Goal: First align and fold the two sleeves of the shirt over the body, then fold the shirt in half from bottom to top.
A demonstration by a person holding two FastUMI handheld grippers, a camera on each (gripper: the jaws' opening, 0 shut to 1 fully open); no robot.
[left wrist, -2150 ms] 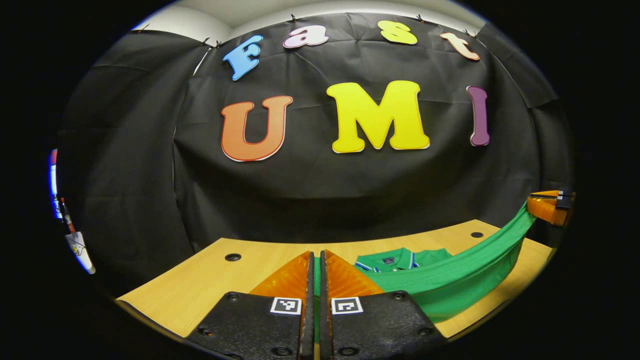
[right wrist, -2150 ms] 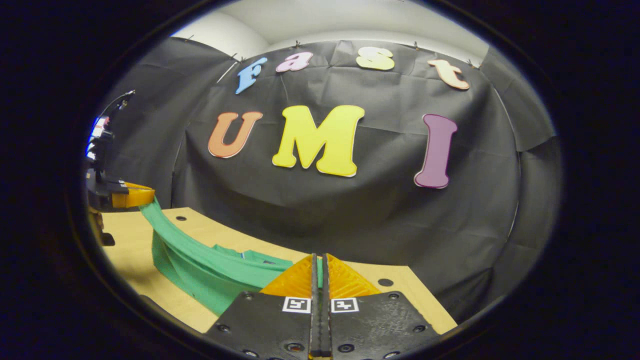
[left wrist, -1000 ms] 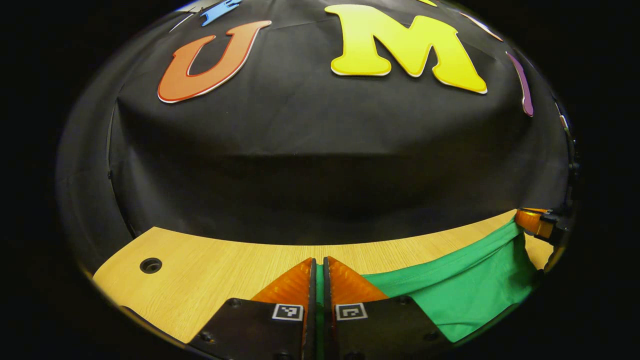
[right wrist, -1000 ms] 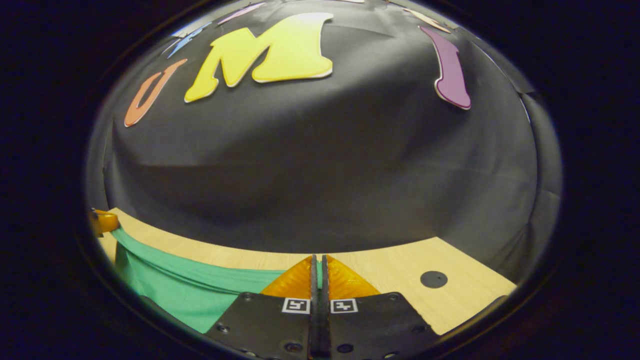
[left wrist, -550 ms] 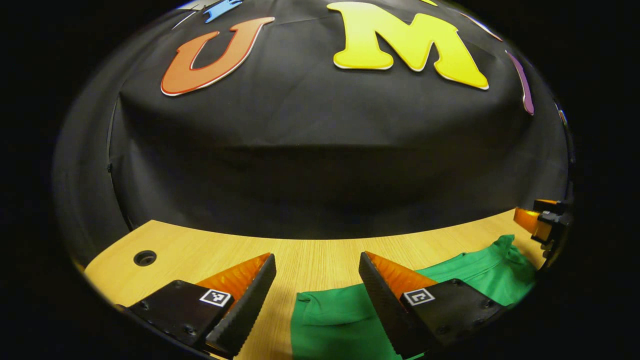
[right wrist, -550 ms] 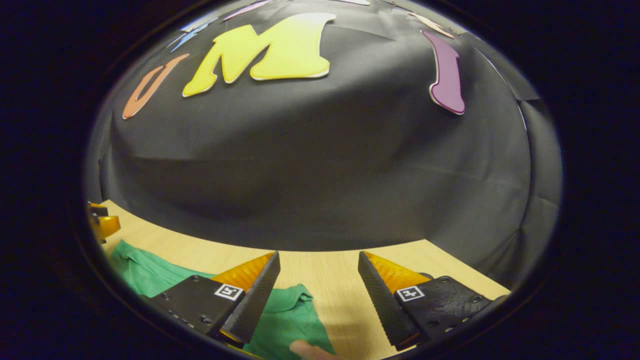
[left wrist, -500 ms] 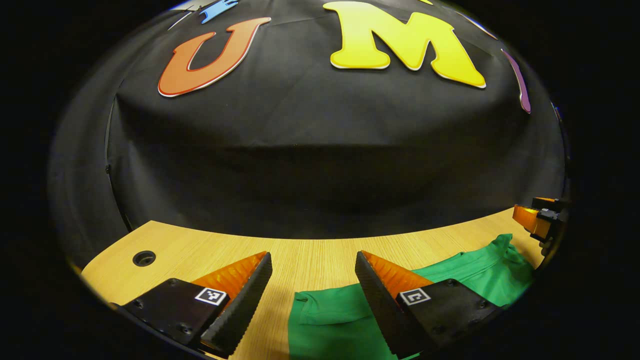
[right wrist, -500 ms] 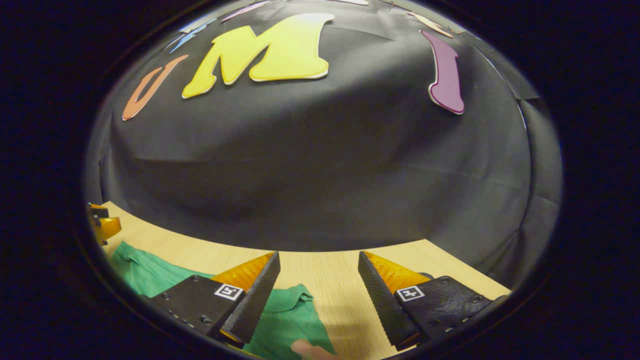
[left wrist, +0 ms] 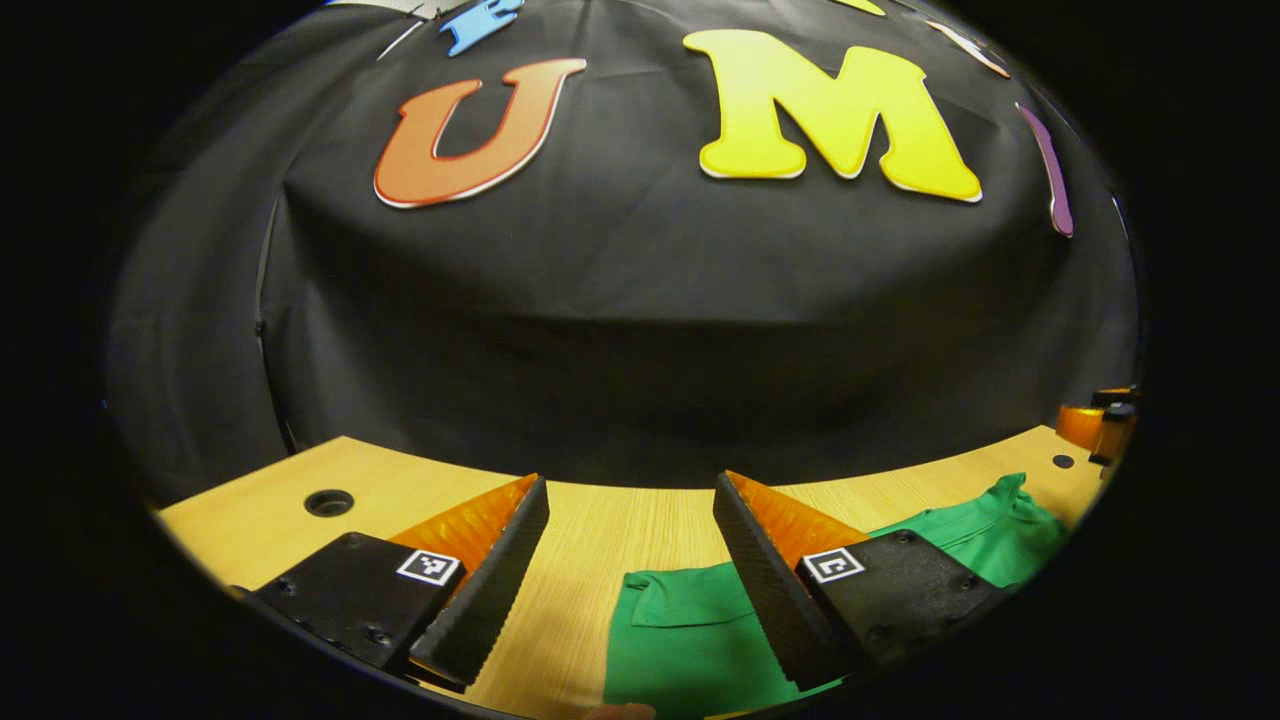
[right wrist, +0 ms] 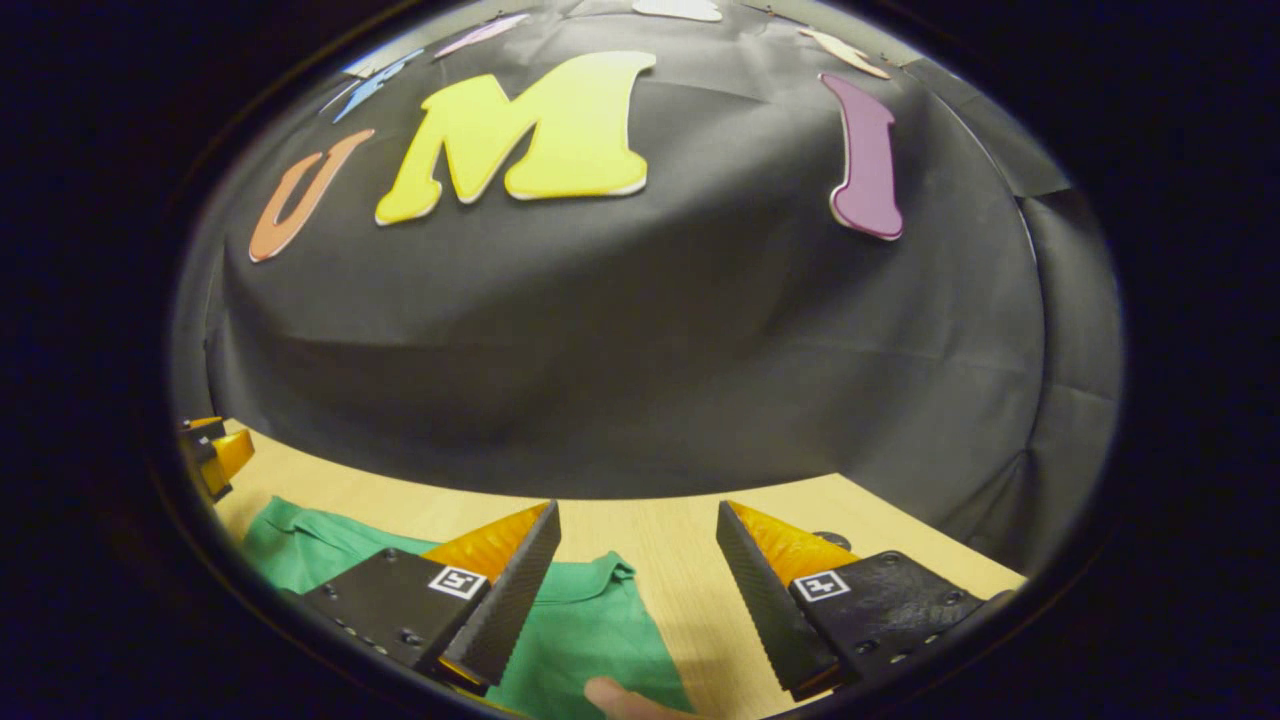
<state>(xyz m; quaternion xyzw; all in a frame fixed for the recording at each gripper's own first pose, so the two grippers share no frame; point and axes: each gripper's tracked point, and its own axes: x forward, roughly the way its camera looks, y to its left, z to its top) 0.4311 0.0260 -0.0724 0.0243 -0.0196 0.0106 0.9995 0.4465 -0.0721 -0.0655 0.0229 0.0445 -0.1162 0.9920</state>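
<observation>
Wooden table [left wrist: 610,520], green shirt [left wrist: 690,640] lying flat on it below my tools. My left gripper [left wrist: 630,550] is spread wide, nothing held; my right gripper [right wrist: 635,575] likewise (a fingertip [right wrist: 610,695] pokes in at the bottom edge).

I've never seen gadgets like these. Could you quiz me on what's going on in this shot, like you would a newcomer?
1. True or false: the left gripper is clamped on the green shirt.
2. What does the shirt lie on: (a) a wooden table, (b) a chair, (c) the floor?
3. Fill in: the right gripper has its fingers ____.

Key: 1 false, its fingers are spread apart; 2 a; 3 open.
</observation>
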